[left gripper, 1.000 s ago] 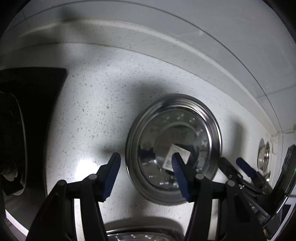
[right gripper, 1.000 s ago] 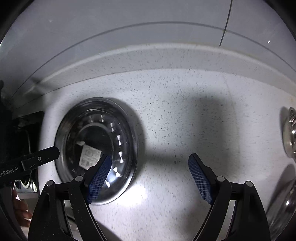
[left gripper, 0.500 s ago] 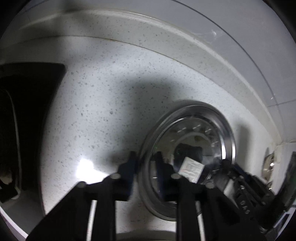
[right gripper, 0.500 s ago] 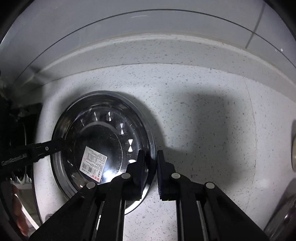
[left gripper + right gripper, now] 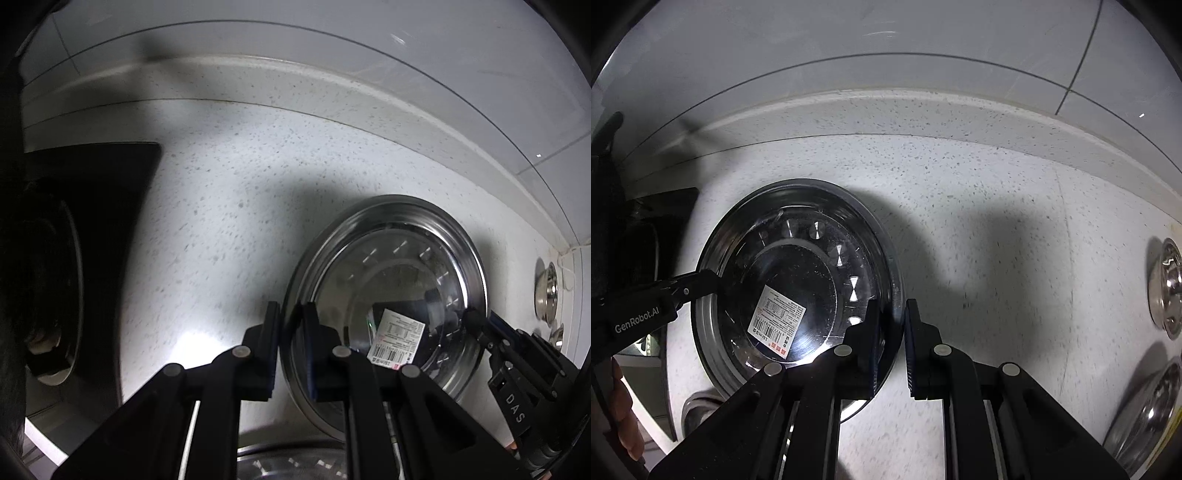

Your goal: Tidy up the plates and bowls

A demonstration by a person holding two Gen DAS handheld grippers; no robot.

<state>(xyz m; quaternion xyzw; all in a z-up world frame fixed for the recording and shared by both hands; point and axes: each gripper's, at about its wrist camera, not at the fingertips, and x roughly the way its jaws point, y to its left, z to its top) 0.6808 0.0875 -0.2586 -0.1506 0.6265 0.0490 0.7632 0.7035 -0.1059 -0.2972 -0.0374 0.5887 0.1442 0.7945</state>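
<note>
Stainless steel plate (image 5: 406,258), round and shallow, carried between two hand-held grippers above a speckled white countertop (image 5: 240,184). The left gripper (image 5: 291,328) is narrowed onto the plate's left rim, one finger outside the edge and one inside; the right gripper (image 5: 891,332) pinches the opposite rim in the same manner. In the left wrist view the right gripper's tip appears at the plate's far edge, and in the right wrist view the left gripper's arm reaches the far edge likewise. Both sets of fingers hold the plate; neither is nearer, since each grips its own side.

Being circular, the plate has no long axis. The line that matters runs across it from one grip to the other, roughly left to right. The open face points toward both cameras, and the plate seems tilted, though the fisheye lens makes the angle hard to judge. A barcode label (image 5: 777,322) lies inside the well, its long edge set obliquely.

Part of a second steel dish (image 5: 295,465) shows just below the held plate in the left wrist view; the coming move probably lowers the plate onto it, level. Two further steel bowls (image 5: 1167,288) stand well apart at the right. A dark stove (image 5: 74,240) lies to the left.
</note>
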